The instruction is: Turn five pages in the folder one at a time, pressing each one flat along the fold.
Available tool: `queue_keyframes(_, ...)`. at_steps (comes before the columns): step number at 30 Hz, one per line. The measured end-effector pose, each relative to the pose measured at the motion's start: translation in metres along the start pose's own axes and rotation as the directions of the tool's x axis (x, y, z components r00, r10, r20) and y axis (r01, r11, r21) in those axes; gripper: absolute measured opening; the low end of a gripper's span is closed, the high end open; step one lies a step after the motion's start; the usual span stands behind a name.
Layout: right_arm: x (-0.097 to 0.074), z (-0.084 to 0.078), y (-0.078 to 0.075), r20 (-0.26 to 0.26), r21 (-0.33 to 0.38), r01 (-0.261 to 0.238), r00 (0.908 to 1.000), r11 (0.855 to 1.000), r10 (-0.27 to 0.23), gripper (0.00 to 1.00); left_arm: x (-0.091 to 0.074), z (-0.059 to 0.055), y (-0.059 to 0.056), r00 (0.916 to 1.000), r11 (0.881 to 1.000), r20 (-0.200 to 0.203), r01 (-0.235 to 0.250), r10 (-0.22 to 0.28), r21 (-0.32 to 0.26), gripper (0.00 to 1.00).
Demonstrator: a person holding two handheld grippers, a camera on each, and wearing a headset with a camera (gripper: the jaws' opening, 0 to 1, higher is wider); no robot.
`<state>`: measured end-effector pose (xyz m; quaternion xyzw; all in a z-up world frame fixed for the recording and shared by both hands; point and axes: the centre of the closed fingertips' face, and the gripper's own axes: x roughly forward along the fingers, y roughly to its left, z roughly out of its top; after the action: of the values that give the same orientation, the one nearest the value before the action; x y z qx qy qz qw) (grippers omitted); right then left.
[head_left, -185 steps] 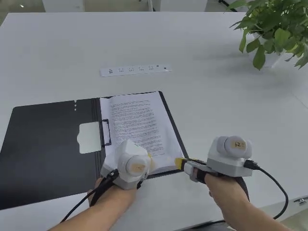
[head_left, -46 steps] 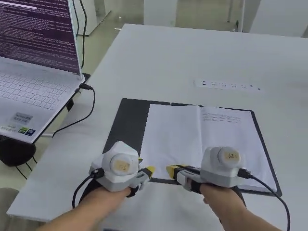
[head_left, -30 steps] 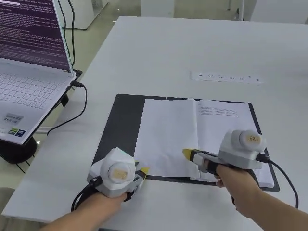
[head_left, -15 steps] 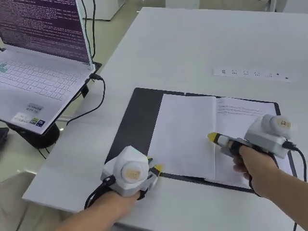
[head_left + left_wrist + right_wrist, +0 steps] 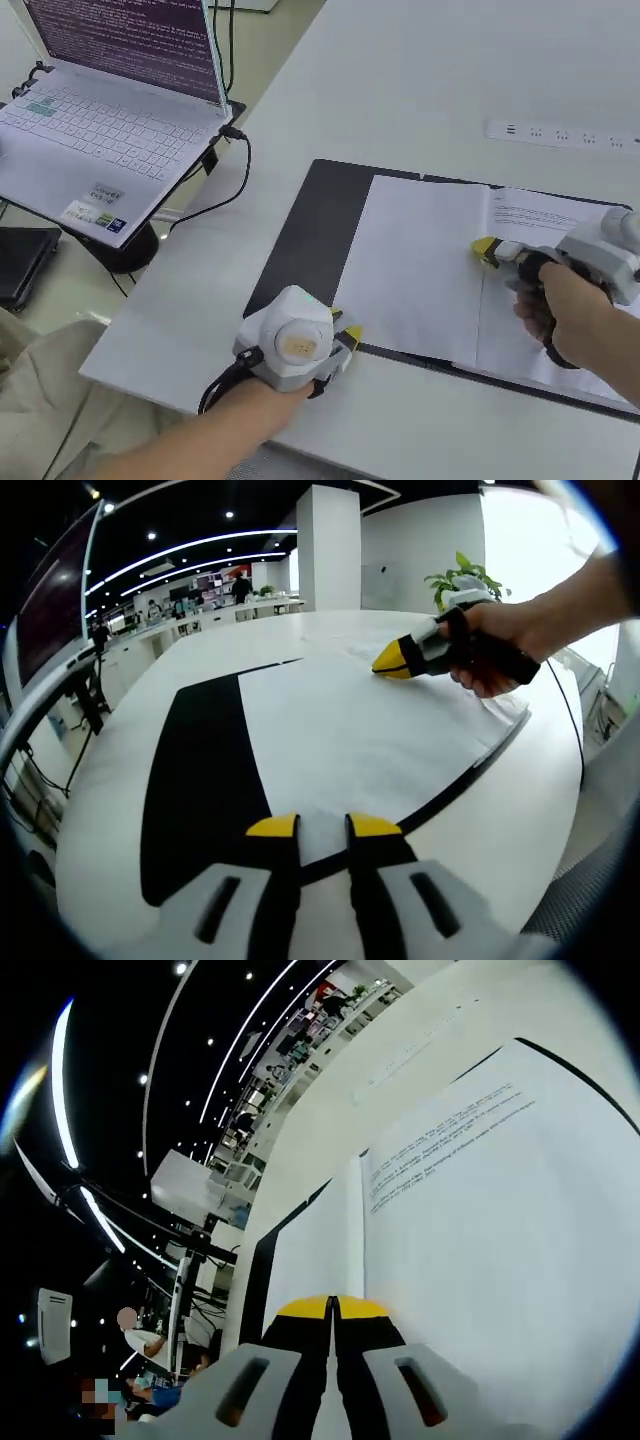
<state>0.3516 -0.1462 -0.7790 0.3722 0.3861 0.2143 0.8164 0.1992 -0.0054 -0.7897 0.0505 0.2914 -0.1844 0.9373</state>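
The right tongs (image 5: 487,249), clenched tip to tip, are sliding up the fold (image 5: 480,315) of the folder (image 5: 310,235), away from its near edge where they were a second ago. The turned page (image 5: 420,265) is therefore getting its pressing stroke, and this turn looks nearly finished. The left tongs (image 5: 345,336), slightly parted and gripping nothing, are waiting at the near edge. The folder is lying open on the smooth white counter (image 5: 400,80), with a stiff matte black cover and thin flat white sheets.

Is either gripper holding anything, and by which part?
Nothing is held. The right gripper, shut, presses the fold; the left gripper sits slightly open by the edge of the page.
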Motion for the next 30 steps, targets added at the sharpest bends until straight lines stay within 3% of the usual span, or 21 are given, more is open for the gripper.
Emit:
queue_keyframes(12, 0.02, 0.027, -0.004, 0.034, 0.055, -0.002, 0.9994, 0.998, 0.0, 0.0, 0.001, -0.001, 0.001, 1.0, 1.0, 0.0, 0.0, 0.0, 0.0, 0.16)
queue_keyframes(24, 0.044, 0.069, -0.012, 0.09, 0.09, 0.015, 0.9957, 0.996, -0.023, 0.0, 0.001, -0.001, 0.0, 1.0, 1.0, 0.005, 0.0, 0.0, 0.002, 0.16)
queue_keyframes(30, 0.053, 0.084, -0.016, 0.128, 0.153, 0.004, 0.9915, 0.988, -0.023, 0.0, 0.001, -0.001, 0.0, 1.0, 1.0, 0.008, 0.0, 0.0, -0.002, 0.16)
